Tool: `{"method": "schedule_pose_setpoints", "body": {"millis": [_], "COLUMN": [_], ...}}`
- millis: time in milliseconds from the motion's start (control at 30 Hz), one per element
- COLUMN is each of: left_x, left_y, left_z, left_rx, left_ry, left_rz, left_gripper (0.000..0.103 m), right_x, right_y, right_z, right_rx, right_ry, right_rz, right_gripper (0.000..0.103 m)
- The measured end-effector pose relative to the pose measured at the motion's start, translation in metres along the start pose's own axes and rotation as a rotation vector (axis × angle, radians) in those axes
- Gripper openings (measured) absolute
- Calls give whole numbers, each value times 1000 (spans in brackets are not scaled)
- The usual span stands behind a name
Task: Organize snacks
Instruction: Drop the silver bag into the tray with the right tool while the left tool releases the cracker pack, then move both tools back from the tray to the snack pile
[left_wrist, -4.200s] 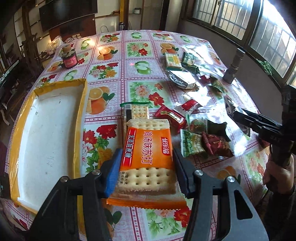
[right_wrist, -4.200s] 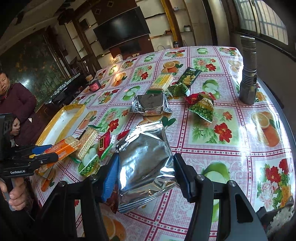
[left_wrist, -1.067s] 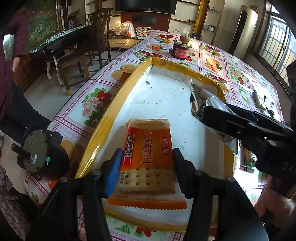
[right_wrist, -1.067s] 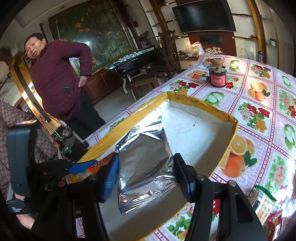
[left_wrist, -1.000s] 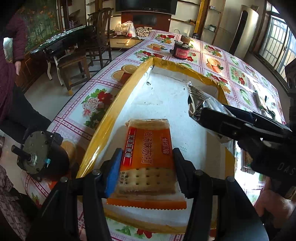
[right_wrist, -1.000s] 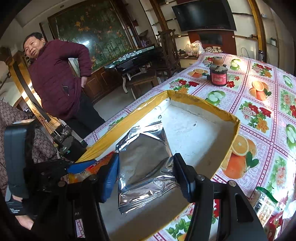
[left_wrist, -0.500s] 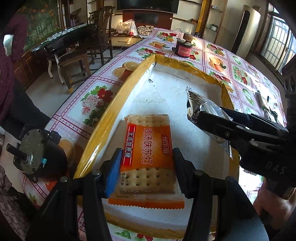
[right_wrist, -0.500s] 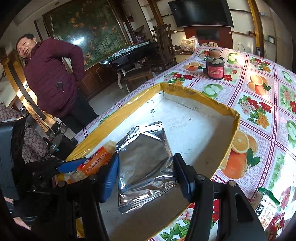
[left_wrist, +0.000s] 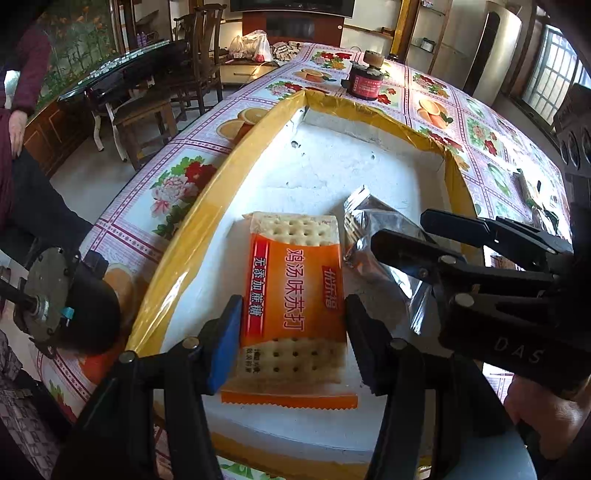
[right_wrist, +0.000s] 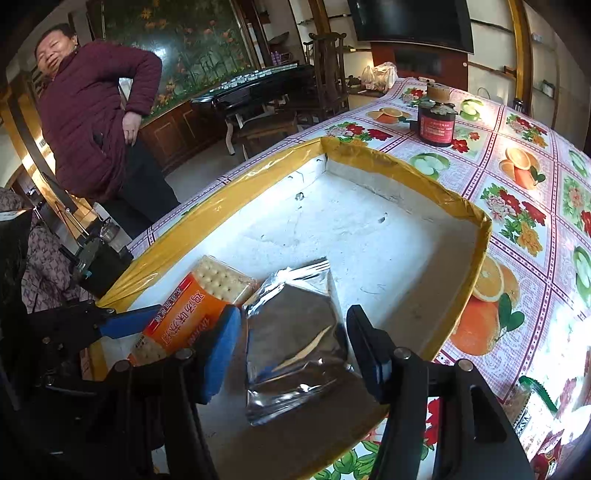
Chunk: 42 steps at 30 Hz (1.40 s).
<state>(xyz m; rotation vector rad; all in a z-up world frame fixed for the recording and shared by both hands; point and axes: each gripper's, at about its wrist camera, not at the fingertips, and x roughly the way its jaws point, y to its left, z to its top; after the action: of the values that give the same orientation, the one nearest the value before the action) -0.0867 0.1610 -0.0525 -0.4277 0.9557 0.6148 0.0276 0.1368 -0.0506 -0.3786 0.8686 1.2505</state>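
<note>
My left claw (left_wrist: 291, 325) seems to pinch the cracker packet (left_wrist: 295, 291); my right claw (right_wrist: 293, 347) apparently grips the foil pouch (right_wrist: 295, 332), both low in the tray (right_wrist: 406, 158).

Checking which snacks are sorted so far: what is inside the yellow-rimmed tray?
Inside the tray: an orange cracker pack and a silver foil pouch, side by side at the near end. The rest of the white floor shows bare. Whatever lies beneath the packs is covered.

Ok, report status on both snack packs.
Left hand-held gripper around cracker pack, right around foil pouch. Both low inside yellow-rimmed tray. Nothing in the way.
</note>
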Motion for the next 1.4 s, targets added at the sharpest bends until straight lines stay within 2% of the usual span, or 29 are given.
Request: {"method": "schedule_pose_setpoints", "body": {"millis": [100,167,233,333,467,833,1400], "left_x": [-5,-9,-14,-23,-33,-56,-77], "left_y": [-1,-2,-4,-7,-11,-28,-56], "left_z": [0,1,1,2,4,-1,-10], "left_rx": [3,2,1,5,4,28,90], "left_ry": [-12,-23,-39,-70,-105,-150,-198], "left_rz": [8,14,22,46,59,67,92], "left_gripper": [59,64,70,74,76,79,83], "right_x": [-7,-15,-29,-55,-87,-127,-188], "right_y": [-2,-5,-9,-17,-32,-65,-103], "right_z": [-1,-1,-2,-5,-15,-46,-109], "right_rx": [11,21,37,68,116,214,302], "right_ry": [-17,-39,-74,-147,-216,-262,-311], "right_rz": [-2,-1,4,27,16,-15,-126], "right_gripper": [60,61,61,66,69,70,73]}}
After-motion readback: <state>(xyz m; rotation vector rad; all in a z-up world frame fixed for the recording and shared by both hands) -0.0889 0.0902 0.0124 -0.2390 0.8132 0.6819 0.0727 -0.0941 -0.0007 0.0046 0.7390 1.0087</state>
